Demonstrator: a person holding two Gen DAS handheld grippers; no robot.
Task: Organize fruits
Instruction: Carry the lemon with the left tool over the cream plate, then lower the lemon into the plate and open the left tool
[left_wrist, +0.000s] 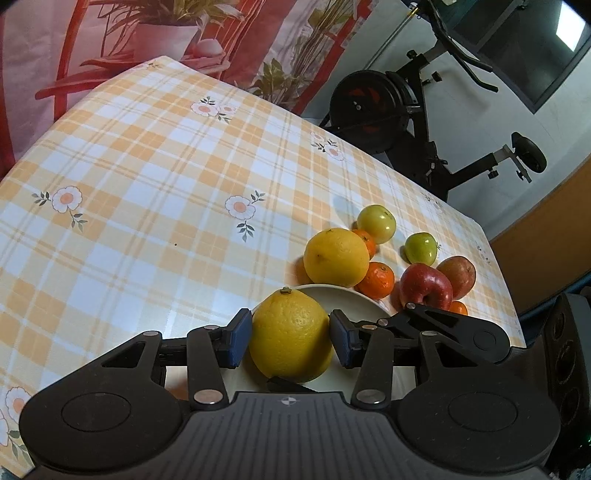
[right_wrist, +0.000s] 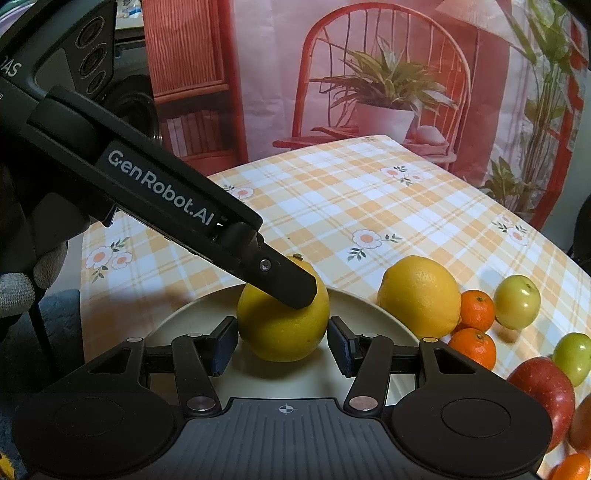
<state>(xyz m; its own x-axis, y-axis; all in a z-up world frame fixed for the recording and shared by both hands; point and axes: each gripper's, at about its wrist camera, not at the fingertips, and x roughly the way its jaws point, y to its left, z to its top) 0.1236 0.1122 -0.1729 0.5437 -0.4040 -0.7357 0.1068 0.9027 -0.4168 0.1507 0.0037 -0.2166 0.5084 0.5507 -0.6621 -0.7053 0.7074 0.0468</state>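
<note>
Both tools point down at a slant toward the same cream plate (left_wrist: 354, 299) on the bench (left_wrist: 147, 206), which is covered with an orange checked cloth. The left tool (left_wrist: 290, 338) has its blue pads on both sides of a large yellow citrus fruit (left_wrist: 290, 336) that sits on the plate; the pads seem to touch the peel, so it is pinching this fruit. The right tool (right_wrist: 282, 341) stands around the same fruit from another side, with its fingers partly spread, but a small gap shows on each side and I cannot tell if its pads press on the peel. In the right wrist view, one finger of the left tool lies across the top of the fruit. The plate holds only this one fruit. Just beside the plate, on the cloth, lie a second yellow citrus (left_wrist: 336, 256), several mandarins (left_wrist: 376, 280), two green apples (left_wrist: 376, 223) and red apples (left_wrist: 424, 286), close together.
</note>
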